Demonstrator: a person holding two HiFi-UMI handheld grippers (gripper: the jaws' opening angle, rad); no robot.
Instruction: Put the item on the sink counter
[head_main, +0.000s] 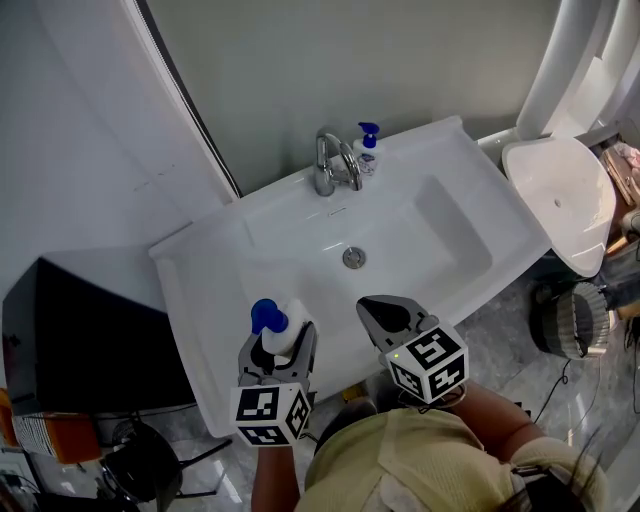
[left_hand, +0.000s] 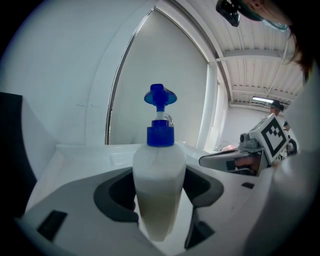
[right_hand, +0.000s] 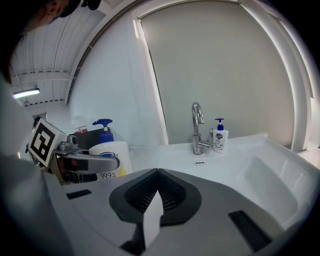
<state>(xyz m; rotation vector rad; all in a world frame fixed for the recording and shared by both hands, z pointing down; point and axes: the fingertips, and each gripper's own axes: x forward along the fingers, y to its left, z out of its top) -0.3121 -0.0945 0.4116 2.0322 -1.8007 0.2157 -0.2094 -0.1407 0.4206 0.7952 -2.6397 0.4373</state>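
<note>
Cannot see the base of the pump bottle (left_hand: 159, 180), sunk between the pads of the left gripper (left_hand: 160, 195) in its own view and in the head view. Cannot read the label on the small soap dispenser (head_main: 367, 152) beside the tap (head_main: 333, 165): too small. Cut off at the head view's left edge, the black cabinet (head_main: 80, 330).

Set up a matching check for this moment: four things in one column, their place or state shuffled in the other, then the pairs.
Things:
1. large pump bottle
2. small soap bottle
3. drain
4. right gripper

Places or states:
A. jaws together, nothing between them
B. beside the tap
C. in the middle of the basin
D. clamped in the jaws of the left gripper

Pairs: 1-D, 2-B, 3-C, 4-A
</note>
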